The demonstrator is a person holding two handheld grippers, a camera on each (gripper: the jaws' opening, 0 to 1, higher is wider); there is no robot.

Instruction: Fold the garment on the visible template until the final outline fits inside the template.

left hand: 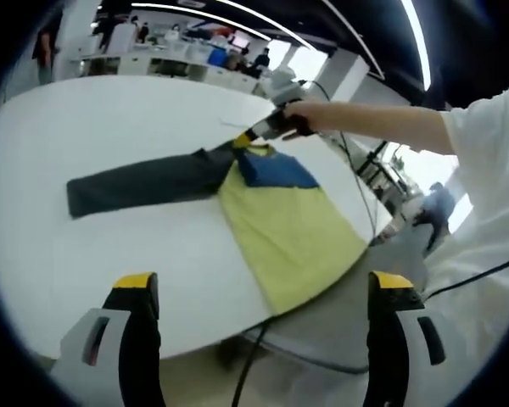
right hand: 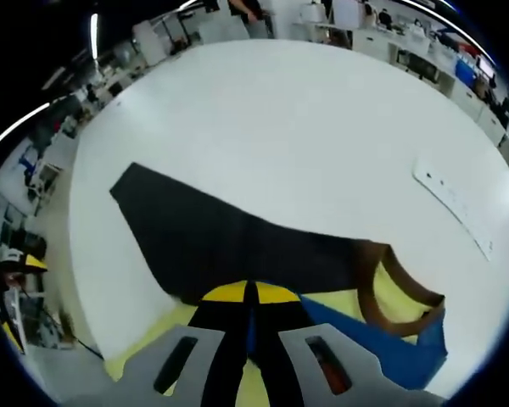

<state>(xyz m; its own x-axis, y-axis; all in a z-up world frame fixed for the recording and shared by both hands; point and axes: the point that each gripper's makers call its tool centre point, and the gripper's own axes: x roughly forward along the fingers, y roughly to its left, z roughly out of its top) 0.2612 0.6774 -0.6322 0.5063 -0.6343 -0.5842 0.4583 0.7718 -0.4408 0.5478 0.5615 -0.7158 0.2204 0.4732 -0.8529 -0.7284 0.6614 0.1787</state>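
Pinching one garment (right hand: 237, 254) (yellow, blue, dark), right claw (right hand: 250, 297) clamped; left claw (left hand: 263, 284) apart.

Looks like a big open-plan lab or tech office, not anybody's home. Long curved white light strips (left hand: 237, 15) run across a dark ceiling, and the back of the room has rows of white desks (left hand: 165, 64) piled with screens and gear, with a few people (left hand: 44, 47) standing or sitting around them. The wide white round-edged bench (left hand: 110, 127) sits out in the open floor with black cables (left hand: 263, 352) trailing off its edge. The right gripper view catches more of the same: white workstations (right hand: 424, 51) along the far side and cluttered equipment racks (right hand: 42, 165) off to the left. Bright windows (left hand: 424, 170) past a white pillar (left hand: 343, 72).
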